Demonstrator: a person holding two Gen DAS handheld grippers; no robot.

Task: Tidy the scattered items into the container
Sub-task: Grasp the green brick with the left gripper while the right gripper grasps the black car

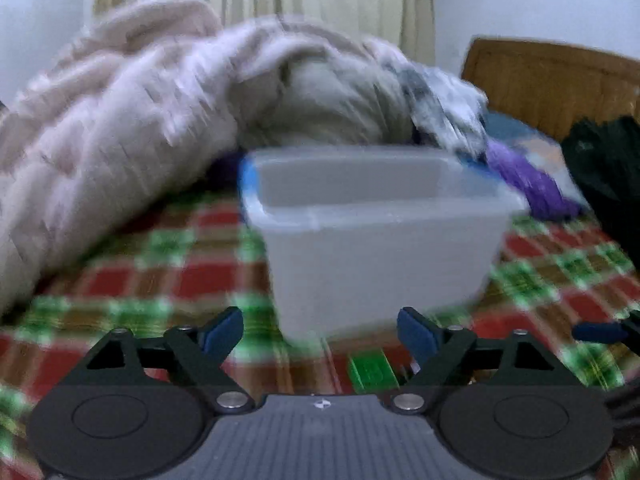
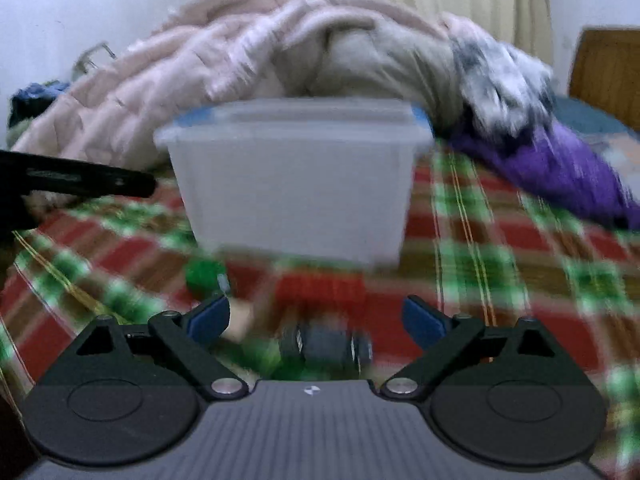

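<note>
Both the left gripper (image 1: 320,330) and right gripper (image 2: 316,320) gape wide and hold nothing, facing a translucent container (image 1: 376,240) on a plaid bedspread (image 1: 160,276), blurred small toys (image 2: 324,340) lying before it

Your small items in front of the container (image 2: 292,184) are motion-blurred; the dark one (image 2: 326,346) is perhaps a toy car.

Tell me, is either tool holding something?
No. The left tool and the right tool are both open with nothing gripped. The toys lie loose on the blanket before the box.
</note>
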